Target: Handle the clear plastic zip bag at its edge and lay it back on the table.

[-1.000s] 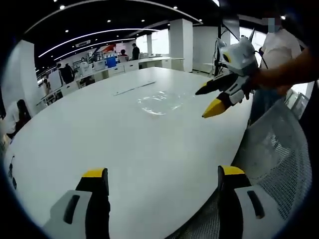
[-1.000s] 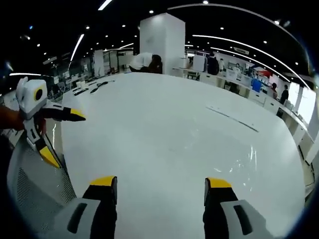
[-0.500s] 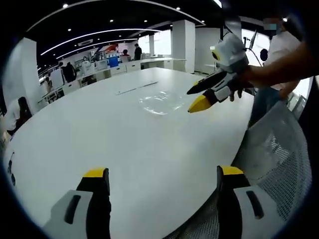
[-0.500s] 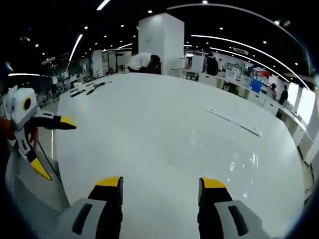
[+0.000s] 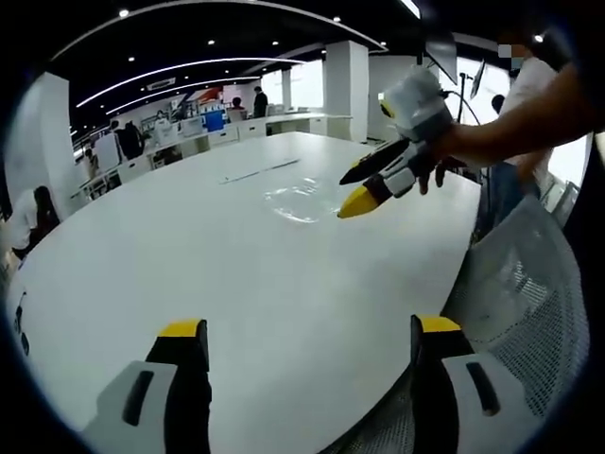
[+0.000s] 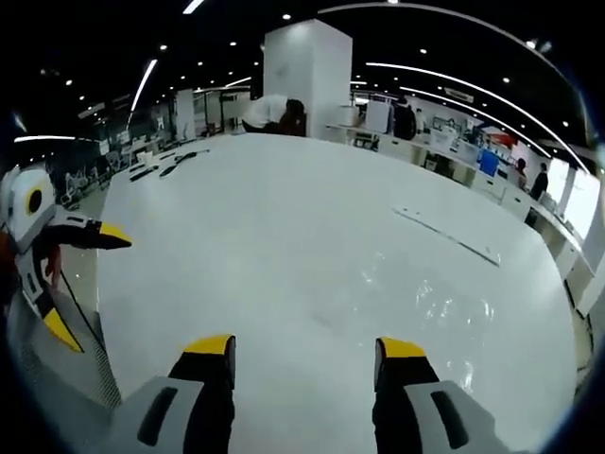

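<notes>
Since a second ago your right gripper [image 5: 354, 189] has slid across the left gripper view toward the zip bag [image 5: 301, 196]; its yellow-tipped lower jaw now overlaps the bag's near edge in that view, where earlier it sat off to the side over bare table. Whether it touches the bag or hangs above it, cannot tell. Your left gripper has barely moved.

Your right gripper's jaws stand apart, nothing between them, seen in both views: spread in the left gripper view, and in the right gripper view [image 6: 307, 352] as two yellow-capped jaws rising from the bottom with white tabletop between. Your hand [image 5: 449, 151] wraps the gripper body, forearm running off to the edge.

Your left gripper [image 5: 312, 336] is also spread wide and empty, jaws over the near edge of the table [image 5: 189, 265]. In the right gripper view it appears at the far left [image 6: 66, 274], jaws splayed, off the table's edge.

The zip bag lies flat on the white table, well ahead of your left gripper; in the right gripper view it shows as a faint glossy patch [image 6: 444, 303] just ahead and to the side of your right jaws.

A mesh chair back [image 5: 520, 293] sits beside the table edge. A thin strip [image 6: 444, 236] lies on the table beyond the bag. A white pillar [image 6: 304, 71] and desks with people stand in the background.
</notes>
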The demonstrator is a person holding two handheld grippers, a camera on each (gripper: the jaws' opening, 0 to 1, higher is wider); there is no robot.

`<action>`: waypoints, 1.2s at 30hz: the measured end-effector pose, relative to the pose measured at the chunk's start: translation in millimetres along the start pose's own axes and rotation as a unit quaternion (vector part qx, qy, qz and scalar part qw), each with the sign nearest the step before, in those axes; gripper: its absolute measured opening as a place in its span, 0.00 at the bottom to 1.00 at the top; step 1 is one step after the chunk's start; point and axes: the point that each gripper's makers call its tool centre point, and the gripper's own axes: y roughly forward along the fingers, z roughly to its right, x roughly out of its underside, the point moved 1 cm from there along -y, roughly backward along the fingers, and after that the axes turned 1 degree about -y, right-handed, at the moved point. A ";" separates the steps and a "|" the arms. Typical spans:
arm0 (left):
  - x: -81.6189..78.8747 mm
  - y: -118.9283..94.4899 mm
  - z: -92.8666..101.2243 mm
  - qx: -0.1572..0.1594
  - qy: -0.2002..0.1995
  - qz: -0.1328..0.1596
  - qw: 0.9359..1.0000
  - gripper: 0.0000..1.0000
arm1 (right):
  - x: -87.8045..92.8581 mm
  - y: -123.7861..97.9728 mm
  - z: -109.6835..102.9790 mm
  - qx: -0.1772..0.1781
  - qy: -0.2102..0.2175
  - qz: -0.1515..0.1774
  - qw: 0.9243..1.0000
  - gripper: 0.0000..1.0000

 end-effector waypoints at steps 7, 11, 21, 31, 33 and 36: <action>-2.4 -4.1 1.6 0.000 -0.002 -0.004 1.000 0.86 | -3.0 9.7 0.3 0.009 0.004 -0.006 1.000 0.51; -5.0 -5.9 1.6 -0.002 0.000 -0.002 1.000 0.86 | -1.2 18.8 5.2 0.020 0.009 -0.009 1.000 0.44; -5.9 -8.6 5.3 0.001 -0.001 -0.009 1.000 0.84 | -6.9 34.8 10.2 0.020 0.087 -0.001 0.996 0.40; -7.5 -8.3 5.4 0.001 0.003 -0.013 1.000 0.82 | -7.5 46.9 24.1 0.039 0.125 -0.006 0.991 0.35; -8.5 -8.0 5.5 0.002 0.003 -0.011 1.000 0.82 | -6.3 53.6 24.5 0.040 0.122 -0.013 0.992 0.34; -6.7 -5.9 4.4 0.002 0.001 -0.014 1.000 0.81 | -3.6 58.0 19.5 0.040 0.114 -0.023 0.992 0.30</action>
